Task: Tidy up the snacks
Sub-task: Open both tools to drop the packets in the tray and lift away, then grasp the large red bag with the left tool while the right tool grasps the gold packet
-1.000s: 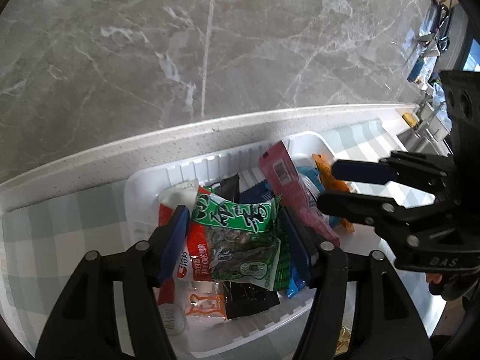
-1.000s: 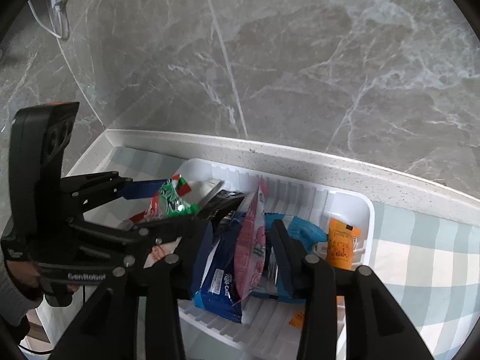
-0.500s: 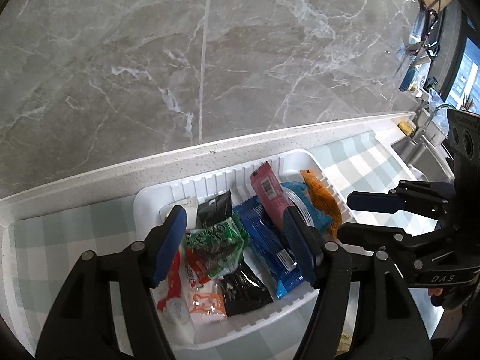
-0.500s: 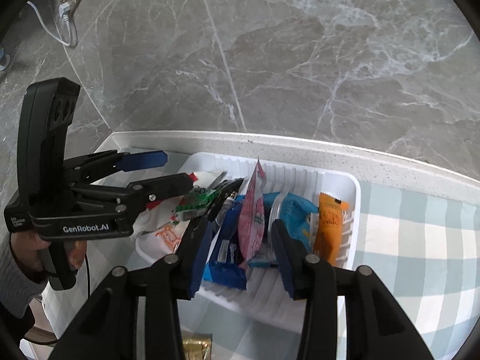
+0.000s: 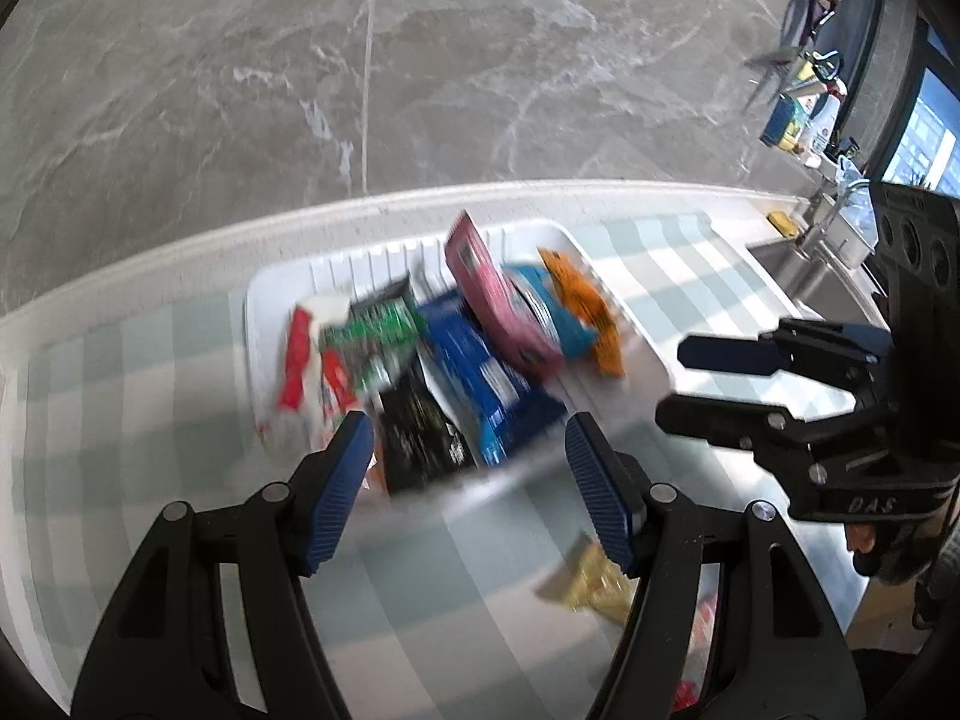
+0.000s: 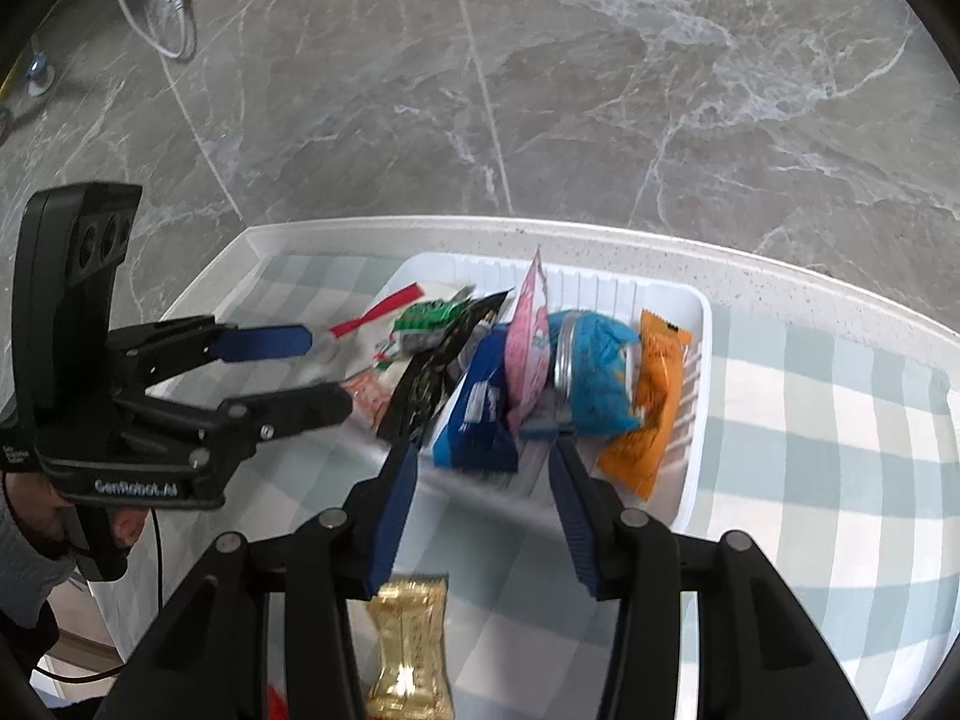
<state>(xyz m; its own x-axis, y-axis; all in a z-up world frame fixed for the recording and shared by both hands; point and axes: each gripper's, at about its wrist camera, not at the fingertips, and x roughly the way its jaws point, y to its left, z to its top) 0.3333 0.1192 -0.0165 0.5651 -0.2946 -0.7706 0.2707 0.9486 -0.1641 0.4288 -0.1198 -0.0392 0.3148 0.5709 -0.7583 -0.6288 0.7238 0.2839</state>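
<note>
A white ribbed tray (image 5: pixel 642 354) (image 6: pixel 699 414) on the checked cloth holds several snack packets: red-and-white (image 5: pixel 294 366), green (image 5: pixel 378 330) (image 6: pixel 429 315), black (image 5: pixel 420 432) (image 6: pixel 432 378), blue (image 5: pixel 480 372) (image 6: pixel 480 414), pink standing on edge (image 5: pixel 492 306) (image 6: pixel 528 354), light blue (image 6: pixel 600 372) and orange (image 5: pixel 588 312) (image 6: pixel 654 402). My left gripper (image 5: pixel 468 444) (image 6: pixel 324 366) is open and empty, in front of the tray's left part. My right gripper (image 6: pixel 483 456) (image 5: pixel 672 378) is open and empty at the tray's near edge. A gold packet (image 6: pixel 408 642) (image 5: pixel 600 588) lies on the cloth, in front of the tray.
A grey marble wall (image 5: pixel 420 60) rises behind a white counter ledge (image 6: pixel 780 264). A sink with a tap (image 5: pixel 816 240) and bottles (image 5: pixel 792 120) is at the far right. A wall socket with a white cable (image 6: pixel 162 18) is at the upper left. Something red (image 5: pixel 702 624) lies near the gold packet.
Both grippers have pulled back and up from the tray, open and empty. The green packet that was between my left fingers a second ago now lies in the tray. The gold packet has come into view.
</note>
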